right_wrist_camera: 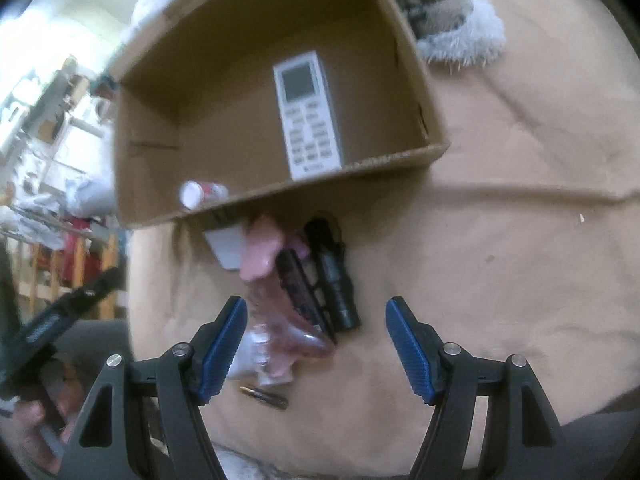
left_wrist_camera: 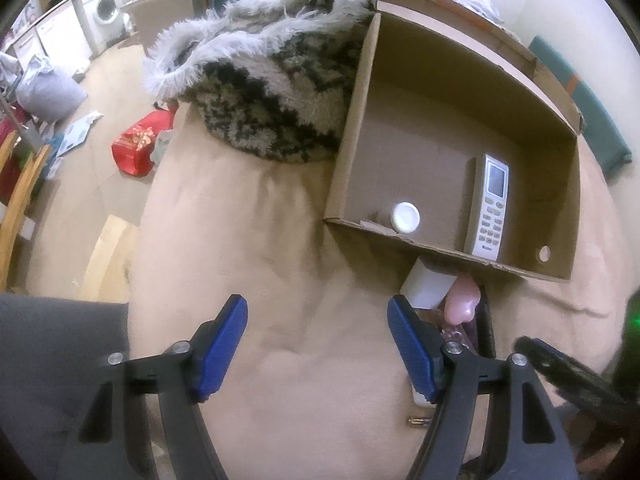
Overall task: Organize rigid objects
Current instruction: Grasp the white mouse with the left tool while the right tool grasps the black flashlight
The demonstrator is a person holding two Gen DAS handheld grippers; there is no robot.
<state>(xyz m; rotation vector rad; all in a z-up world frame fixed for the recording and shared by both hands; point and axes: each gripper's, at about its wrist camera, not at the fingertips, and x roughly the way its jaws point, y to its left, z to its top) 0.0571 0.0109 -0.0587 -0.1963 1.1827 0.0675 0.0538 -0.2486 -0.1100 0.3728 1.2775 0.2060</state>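
Note:
An open cardboard box [left_wrist_camera: 560,184] [right_wrist_camera: 144,128] lies on a beige blanket. Inside it are a white remote [left_wrist_camera: 489,212] [right_wrist_camera: 306,116] and a small white-capped bottle [left_wrist_camera: 405,218] [right_wrist_camera: 198,193]. In front of the box lie a white container [left_wrist_camera: 426,284] [right_wrist_camera: 228,246], a pink-capped clear bottle [left_wrist_camera: 462,298] [right_wrist_camera: 266,252], a dark flat palette [right_wrist_camera: 304,296] and a black cylinder [right_wrist_camera: 336,280]. A small gold-tipped tube [right_wrist_camera: 266,396] [left_wrist_camera: 418,422] lies nearer. My left gripper [left_wrist_camera: 318,344] is open and empty above bare blanket. My right gripper [right_wrist_camera: 316,344] is open and empty, just short of the pile.
A shaggy grey and patterned rug [left_wrist_camera: 276,92] [right_wrist_camera: 448,12] is bunched behind the box. A red gift bag [left_wrist_camera: 138,146] and clutter lie on the floor at left. A teal cushion [left_wrist_camera: 588,112] lies to the right of the box. A grey cloth [left_wrist_camera: 60,360] lies at lower left.

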